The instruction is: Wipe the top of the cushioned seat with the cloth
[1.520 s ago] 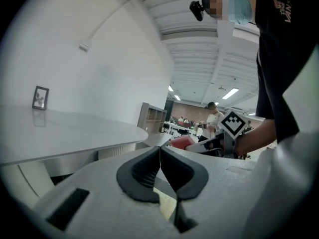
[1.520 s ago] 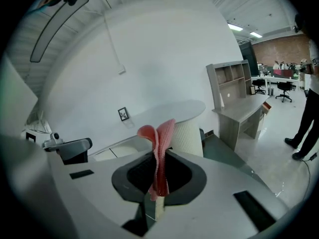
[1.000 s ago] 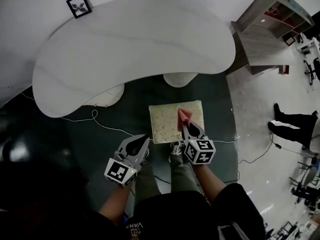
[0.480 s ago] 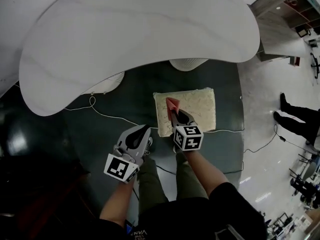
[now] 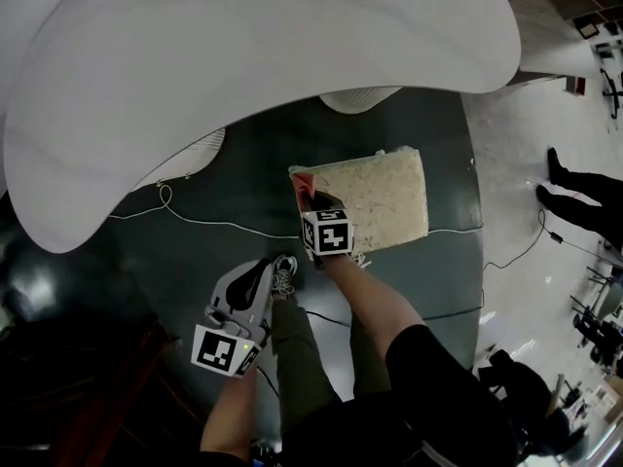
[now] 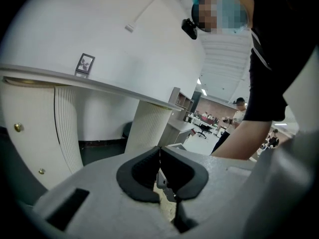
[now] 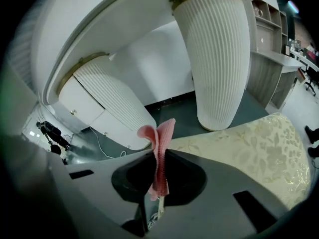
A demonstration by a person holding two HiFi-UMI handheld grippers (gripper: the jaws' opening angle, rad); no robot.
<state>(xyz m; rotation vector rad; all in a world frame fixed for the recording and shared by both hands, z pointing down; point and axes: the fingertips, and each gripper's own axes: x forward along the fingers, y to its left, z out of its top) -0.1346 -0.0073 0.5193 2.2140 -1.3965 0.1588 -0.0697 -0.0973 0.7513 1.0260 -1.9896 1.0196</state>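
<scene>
I stand over a low cushioned seat (image 5: 384, 197) with a pale, flowery cover. It sits on dark floor just in front of a large curved white table (image 5: 243, 66).

My right tongs (image 5: 310, 197) reach down to the seat's left edge, at its far corner. Their jaws are clamped on a small pink cloth (image 7: 163, 133). The cloth is folded between the pads, with a tuft sticking out past the tips, so that soft fabric rather than hard plastic meets the cover. From the right gripper view, the seat top stretches away to the right of the cloth. I judge that I am at the left end of a wiping stroke, though I cannot tell whether the cloth is pressing on the cover or is just above it.

My left tongs (image 5: 255, 282) hang low and near me, beside my shoe and well apart from the seat. Their jaws are pressed together with nothing between them, and they are parked out of the way because one arm is enough for the wiping.

A thin cable (image 5: 195, 220) trails across the floor to the left of the seat.
</scene>
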